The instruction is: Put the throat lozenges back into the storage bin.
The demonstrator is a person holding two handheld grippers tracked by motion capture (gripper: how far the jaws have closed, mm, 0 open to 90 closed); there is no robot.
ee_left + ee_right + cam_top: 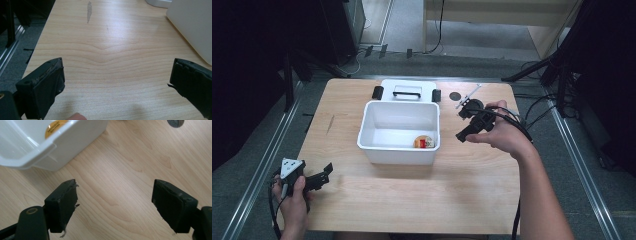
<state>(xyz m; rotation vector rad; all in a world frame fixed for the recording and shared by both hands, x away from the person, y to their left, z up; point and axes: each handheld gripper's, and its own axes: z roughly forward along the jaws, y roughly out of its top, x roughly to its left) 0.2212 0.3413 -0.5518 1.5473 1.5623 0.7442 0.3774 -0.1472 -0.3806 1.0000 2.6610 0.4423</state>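
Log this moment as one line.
white bin: on table, small orange item inside | lid: behind bin | right gripper: open, empty, beside bin | left gripper: open, empty

A lab: wooden table (412, 200) ringed by metal rails (262, 165), cables (537, 107).

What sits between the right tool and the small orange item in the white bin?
The white bin's near wall does. The right tool hangs open and empty just outside it, above the table, while the orange item lies on the bin floor in that corner. The bin has no lid on, so the way in from above looks clear.
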